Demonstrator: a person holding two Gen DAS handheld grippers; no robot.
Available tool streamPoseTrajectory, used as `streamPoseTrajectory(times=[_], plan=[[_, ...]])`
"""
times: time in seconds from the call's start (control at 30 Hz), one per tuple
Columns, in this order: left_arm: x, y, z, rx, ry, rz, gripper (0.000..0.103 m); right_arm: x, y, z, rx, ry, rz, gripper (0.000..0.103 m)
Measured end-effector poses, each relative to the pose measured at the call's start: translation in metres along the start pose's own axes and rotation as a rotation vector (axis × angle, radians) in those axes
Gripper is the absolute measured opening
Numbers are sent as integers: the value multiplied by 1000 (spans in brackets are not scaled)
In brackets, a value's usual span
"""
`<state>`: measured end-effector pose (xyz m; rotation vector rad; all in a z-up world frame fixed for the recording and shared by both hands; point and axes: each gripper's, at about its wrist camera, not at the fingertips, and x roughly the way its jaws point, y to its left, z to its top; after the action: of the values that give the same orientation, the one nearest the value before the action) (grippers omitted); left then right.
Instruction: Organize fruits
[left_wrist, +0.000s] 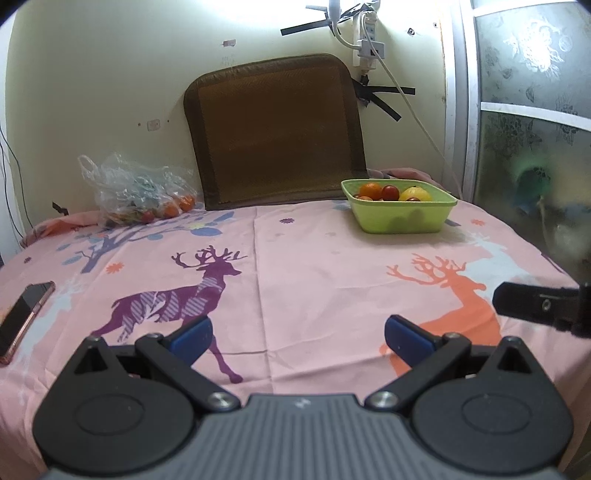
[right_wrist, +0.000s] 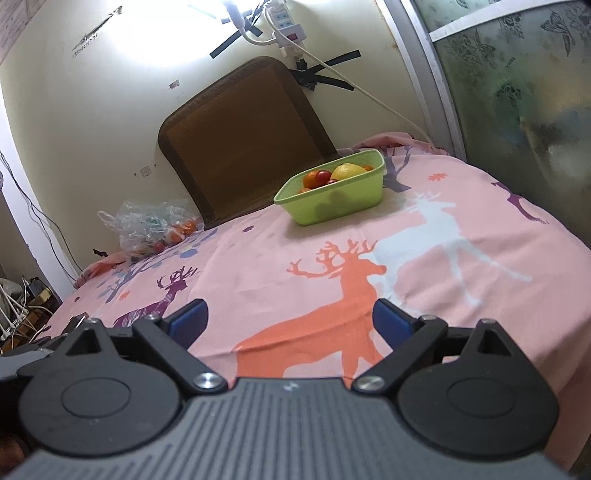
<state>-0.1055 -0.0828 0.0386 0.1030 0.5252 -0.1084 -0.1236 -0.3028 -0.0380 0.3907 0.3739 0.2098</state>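
Observation:
A green plastic basket (left_wrist: 400, 218) (right_wrist: 332, 205) stands at the far right of the table, holding an orange (left_wrist: 370, 190), a red tomato (left_wrist: 390, 192) and a yellow lemon (left_wrist: 416, 193) (right_wrist: 347, 171). A clear plastic bag (left_wrist: 136, 190) (right_wrist: 151, 229) with oranges and tomatoes lies at the far left by the wall. My left gripper (left_wrist: 298, 338) hovers open over the near table, nothing between its blue pads. My right gripper (right_wrist: 290, 325) is also open and empty, above the orange deer print. A black part of the right gripper (left_wrist: 535, 304) shows at the right edge of the left wrist view.
A pink deer-print cloth (left_wrist: 295, 266) covers the table. A brown cushion (left_wrist: 275, 129) leans on the back wall. A phone (left_wrist: 22, 321) lies at the left edge. A frosted sliding door (left_wrist: 532, 122) borders the right. Cables (right_wrist: 18, 317) sit on the floor at left.

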Motion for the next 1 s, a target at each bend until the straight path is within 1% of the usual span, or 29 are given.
streamPoseTrajectory(times=[0.13, 0.33, 1.0], plan=[[-1, -3, 0, 12, -1, 17, 103, -1, -3, -1, 22, -9, -7, 97], [1, -2, -1, 29, -4, 71, 103, -2, -5, -4, 39, -8, -17, 97], [5, -4, -2, 56, 3, 109, 103, -4, -8, -4, 44, -13, -19, 97]])
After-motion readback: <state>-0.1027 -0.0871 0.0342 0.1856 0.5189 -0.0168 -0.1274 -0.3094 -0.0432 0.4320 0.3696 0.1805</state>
